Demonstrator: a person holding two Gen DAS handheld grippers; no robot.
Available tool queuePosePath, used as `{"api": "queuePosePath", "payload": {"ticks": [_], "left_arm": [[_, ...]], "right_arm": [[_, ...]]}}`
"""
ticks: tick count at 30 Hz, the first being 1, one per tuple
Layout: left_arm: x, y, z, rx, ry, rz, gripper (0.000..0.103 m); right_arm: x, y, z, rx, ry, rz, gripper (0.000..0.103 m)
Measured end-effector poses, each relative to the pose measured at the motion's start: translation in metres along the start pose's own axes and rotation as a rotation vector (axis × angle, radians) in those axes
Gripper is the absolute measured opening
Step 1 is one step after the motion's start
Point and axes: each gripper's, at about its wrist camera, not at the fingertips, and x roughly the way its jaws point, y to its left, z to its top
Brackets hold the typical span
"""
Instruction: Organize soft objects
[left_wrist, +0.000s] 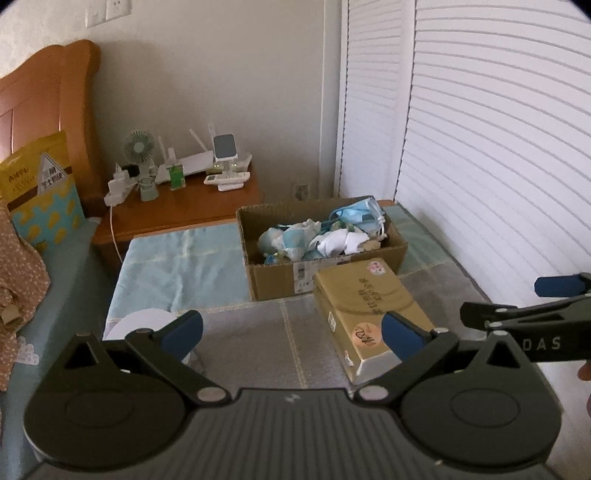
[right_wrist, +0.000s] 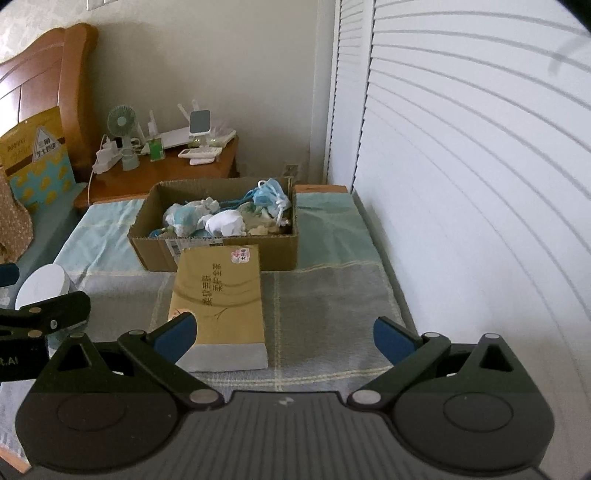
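Observation:
An open cardboard box (left_wrist: 395, 254) (right_wrist: 280, 254) stands on the cloth-covered surface. It holds a pile of soft objects (left_wrist: 321, 236) (right_wrist: 225, 216): white and pale blue cloths and blue face masks. A gold rectangular box (left_wrist: 365, 306) (right_wrist: 221, 295) lies flat in front of it. My left gripper (left_wrist: 291, 332) is open and empty, above the cloth just left of the gold box. My right gripper (right_wrist: 284, 336) is open and empty, with its left fingertip (right_wrist: 177, 334) over the gold box's near corner. The right gripper's fingers also show in the left wrist view (left_wrist: 517, 299).
A white round lid or container (left_wrist: 144, 325) (right_wrist: 46, 284) sits at the left. A wooden nightstand (left_wrist: 177, 210) (right_wrist: 147, 173) with a small fan, router and chargers stands behind. White louvred doors (left_wrist: 480, 147) (right_wrist: 480, 184) close the right side. A bed with a yellow bag (left_wrist: 40, 188) lies left.

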Motion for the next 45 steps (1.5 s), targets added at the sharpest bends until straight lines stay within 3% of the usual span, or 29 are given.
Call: {"api": "queuePosePath", "payload": {"ticks": [45], "left_arm": [[-0.0044,-0.0072,-0.0001,-0.007,0.011,0.033,0.102]], "right_arm": [[-0.0081,-0.0008,0.0007,-0.006,-0.019,-0.004,0.103]]}}
